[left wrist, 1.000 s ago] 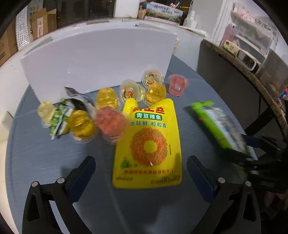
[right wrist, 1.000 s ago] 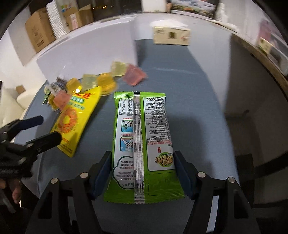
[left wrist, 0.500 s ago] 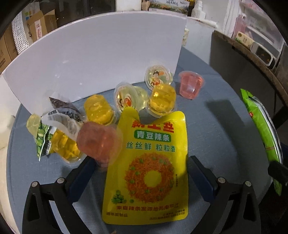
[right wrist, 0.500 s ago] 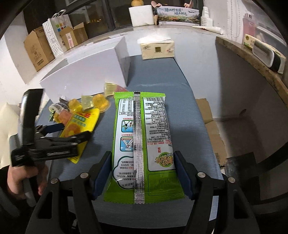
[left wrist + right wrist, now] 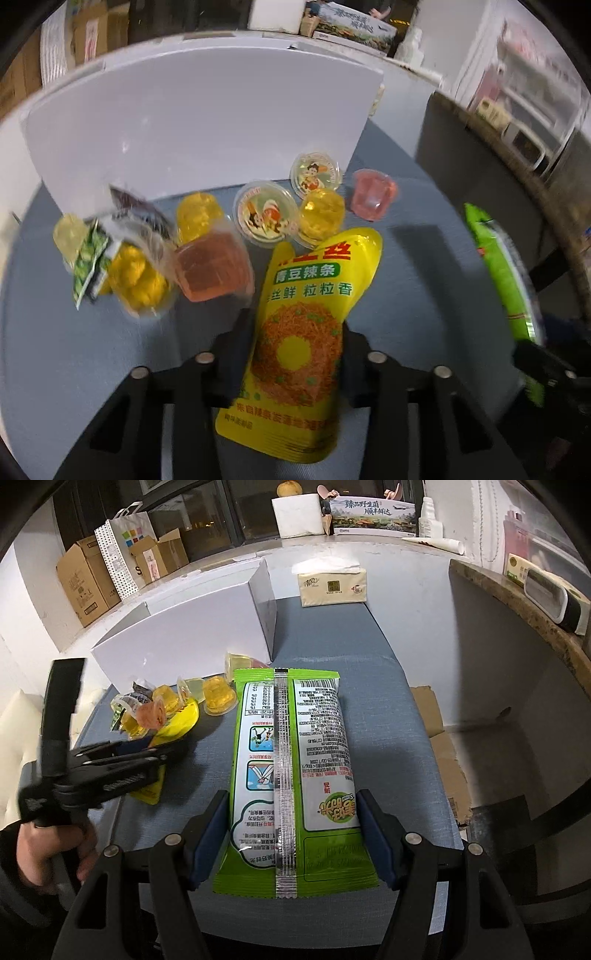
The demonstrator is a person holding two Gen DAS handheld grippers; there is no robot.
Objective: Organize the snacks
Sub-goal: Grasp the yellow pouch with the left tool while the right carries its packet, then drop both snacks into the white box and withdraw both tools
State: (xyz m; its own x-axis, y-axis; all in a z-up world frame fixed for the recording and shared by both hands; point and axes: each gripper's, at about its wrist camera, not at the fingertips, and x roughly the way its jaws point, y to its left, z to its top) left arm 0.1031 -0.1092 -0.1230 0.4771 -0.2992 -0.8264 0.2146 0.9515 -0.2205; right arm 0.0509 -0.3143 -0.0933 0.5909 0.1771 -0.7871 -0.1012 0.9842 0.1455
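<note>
My left gripper [image 5: 295, 332] is shut on the yellow snack pouch [image 5: 306, 321], pinching its sides so it buckles; the pouch also shows in the right wrist view [image 5: 181, 720]. My right gripper [image 5: 291, 812] is shut on the long green snack packet [image 5: 291, 768], held flat, printed back up, over the grey-blue table [image 5: 373, 686]. The green packet shows at the right of the left wrist view [image 5: 502, 273]. Several jelly cups lie beyond the pouch: yellow [image 5: 321, 216], pink [image 5: 373, 194] and a larger pink one [image 5: 210, 266].
A white box [image 5: 192, 129] stands right behind the jelly cups. A small green and black sachet [image 5: 90, 262] lies at the left. A tissue pack [image 5: 332, 585] sits at the table's far end. Cardboard boxes [image 5: 85, 579] stand off the table.
My left gripper has moved forward over the yellow pouch and shut on it, crumpling it. My right gripper keeps hold of the green packet and has barely moved.
</note>
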